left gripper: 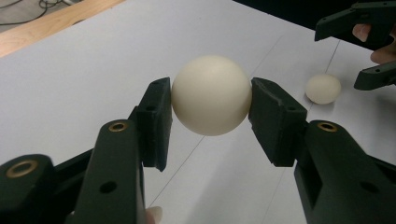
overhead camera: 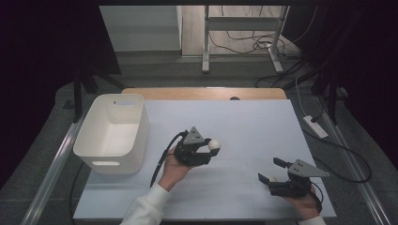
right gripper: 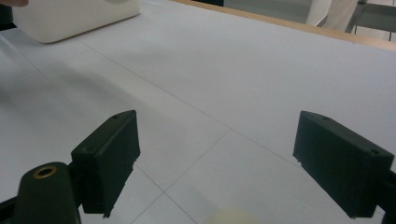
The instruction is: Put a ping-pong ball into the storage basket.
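Note:
In the left gripper view a cream ball [left gripper: 211, 94] is pinched between the two black jaws of my left gripper [left gripper: 210, 112], held a little above the white table sheet [left gripper: 84, 70]. The high view puts this gripper [overhead camera: 212, 149] and its ball [overhead camera: 214, 144] near the table's middle. A second, similar ball [left gripper: 323, 88] lies on the sheet close to my right gripper [left gripper: 340, 58]. That gripper [overhead camera: 269, 169] sits at the front right with its jaws wide apart and the second ball [overhead camera: 272, 178] low between them, untouched. In the right gripper view the ball [right gripper: 231, 217] peeks in at the bottom edge between the spread jaws [right gripper: 217, 154].
A white plastic bin [overhead camera: 112, 133] with handle slots stands empty at the table's left side, and its wall [right gripper: 70, 16] is visible in the right gripper view. A wooden edge [overhead camera: 206, 93] runs along the far side. Cables and a metal stand lie on the floor beyond.

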`<state>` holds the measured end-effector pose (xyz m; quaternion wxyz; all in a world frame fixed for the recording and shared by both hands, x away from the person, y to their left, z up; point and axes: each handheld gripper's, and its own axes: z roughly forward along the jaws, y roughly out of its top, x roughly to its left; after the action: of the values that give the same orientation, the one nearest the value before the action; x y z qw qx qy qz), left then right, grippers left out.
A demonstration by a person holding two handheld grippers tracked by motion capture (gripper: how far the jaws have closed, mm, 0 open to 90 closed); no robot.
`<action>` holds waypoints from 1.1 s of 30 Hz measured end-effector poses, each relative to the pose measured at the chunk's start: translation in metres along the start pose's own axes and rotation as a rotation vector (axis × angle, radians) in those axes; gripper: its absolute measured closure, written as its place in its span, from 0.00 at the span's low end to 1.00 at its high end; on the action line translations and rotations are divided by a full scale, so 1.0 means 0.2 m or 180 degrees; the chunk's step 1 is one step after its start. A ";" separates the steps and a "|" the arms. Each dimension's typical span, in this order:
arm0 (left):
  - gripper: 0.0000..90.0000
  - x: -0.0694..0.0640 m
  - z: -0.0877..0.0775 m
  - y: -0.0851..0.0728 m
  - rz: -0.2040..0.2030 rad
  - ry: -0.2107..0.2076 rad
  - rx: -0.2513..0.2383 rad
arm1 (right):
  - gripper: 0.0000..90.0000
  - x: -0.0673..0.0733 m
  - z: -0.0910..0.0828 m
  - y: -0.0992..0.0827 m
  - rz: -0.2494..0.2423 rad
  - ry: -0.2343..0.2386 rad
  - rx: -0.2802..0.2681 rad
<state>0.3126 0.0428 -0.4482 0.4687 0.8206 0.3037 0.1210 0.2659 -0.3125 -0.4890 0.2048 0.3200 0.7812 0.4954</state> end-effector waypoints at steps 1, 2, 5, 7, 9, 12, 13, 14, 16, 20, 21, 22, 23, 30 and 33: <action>0.56 0.00 0.00 0.00 -0.0001 0.0004 -0.0003 | 0.16 0.00 0.00 0.00 -0.0002 0.0000 0.0001; 0.56 0.00 -0.01 0.00 -0.0002 0.0016 -0.0004 | 0.16 0.00 0.00 0.00 -0.0003 0.0000 0.0000; 0.56 0.01 -0.03 0.00 -0.0015 0.0049 -0.0023 | 0.16 0.00 0.00 0.00 -0.0005 0.0000 -0.0002; 0.56 0.02 -0.05 0.00 -0.0021 0.0069 -0.0037 | 0.16 0.00 0.00 0.00 -0.0003 -0.0003 -0.0001; 0.56 0.02 -0.07 0.00 -0.0027 0.0095 -0.0054 | 0.16 0.00 0.00 0.00 -0.0003 -0.0006 0.0004; 0.56 0.03 -0.09 0.00 -0.0039 0.0118 -0.0075 | 0.16 0.00 0.00 0.00 -0.0003 -0.0006 0.0006; 0.56 0.04 -0.10 0.00 -0.0037 0.0133 -0.0085 | 0.16 0.00 0.00 0.00 0.0000 -0.0007 0.0005; 0.56 0.04 -0.10 0.00 -0.0037 0.0133 -0.0085 | 0.16 0.00 0.00 0.00 0.0000 -0.0007 0.0005; 0.56 0.04 -0.12 0.00 -0.0043 0.0145 -0.0097 | 0.16 0.00 0.00 0.00 0.0001 -0.0001 0.0001; 0.56 0.06 -0.15 0.01 -0.0051 0.0178 -0.0115 | 0.16 0.00 0.00 0.00 0.0003 -0.0002 -0.0001; 0.56 0.06 -0.16 0.01 -0.0054 0.0190 -0.0125 | 0.16 0.00 0.00 0.00 0.0002 -0.0008 0.0005; 0.56 0.07 -0.17 0.02 -0.0061 0.0199 -0.0134 | 0.16 0.00 0.00 0.00 0.0004 -0.0010 0.0008; 0.56 0.07 -0.17 0.02 -0.0066 0.0208 -0.0138 | 0.16 0.00 0.00 0.00 0.0006 -0.0011 0.0008; 0.56 0.09 -0.22 0.04 -0.0090 0.0264 -0.0188 | 0.16 0.00 0.00 0.00 0.0021 -0.0006 0.0006; 0.56 0.10 -0.23 0.05 -0.0090 0.0296 -0.0200 | 0.16 0.00 0.00 0.00 0.0007 -0.0013 -0.0009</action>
<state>0.3097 0.0846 -0.4174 0.4812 0.7947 0.3327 0.1619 0.2662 -0.3125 -0.4886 0.2063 0.3216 0.7797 0.4961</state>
